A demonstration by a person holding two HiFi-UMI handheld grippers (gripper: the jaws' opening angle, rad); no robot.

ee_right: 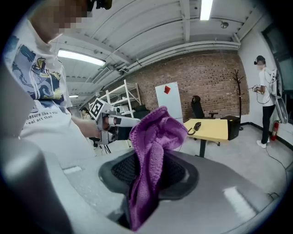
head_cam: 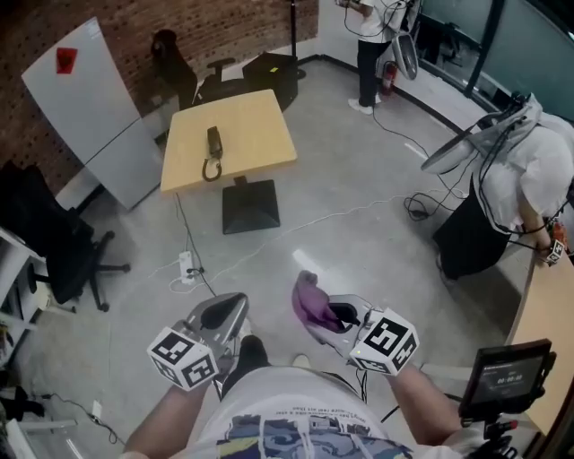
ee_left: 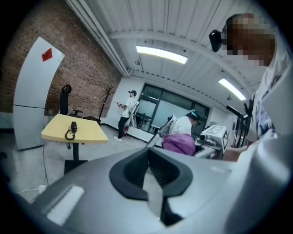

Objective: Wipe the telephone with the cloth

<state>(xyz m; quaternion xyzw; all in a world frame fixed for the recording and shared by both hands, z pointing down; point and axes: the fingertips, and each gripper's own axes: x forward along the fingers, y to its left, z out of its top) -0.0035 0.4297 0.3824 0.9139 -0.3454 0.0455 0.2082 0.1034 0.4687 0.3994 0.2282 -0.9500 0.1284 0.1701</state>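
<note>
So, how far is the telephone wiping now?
Done: the purple cloth is clamped in the right gripper. In hand: only holding it; the left gripper is shut and empty. Left: the black telephone lies on the yellow table far ahead, not yet reached or wiped.

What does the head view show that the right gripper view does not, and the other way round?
Only the head view: the power strip on the floor. Only the right gripper view: a ceiling lamp and white shelves. Both: the yellow table with the telephone on it, and the purple cloth clamped in the jaws of the right gripper.
</note>
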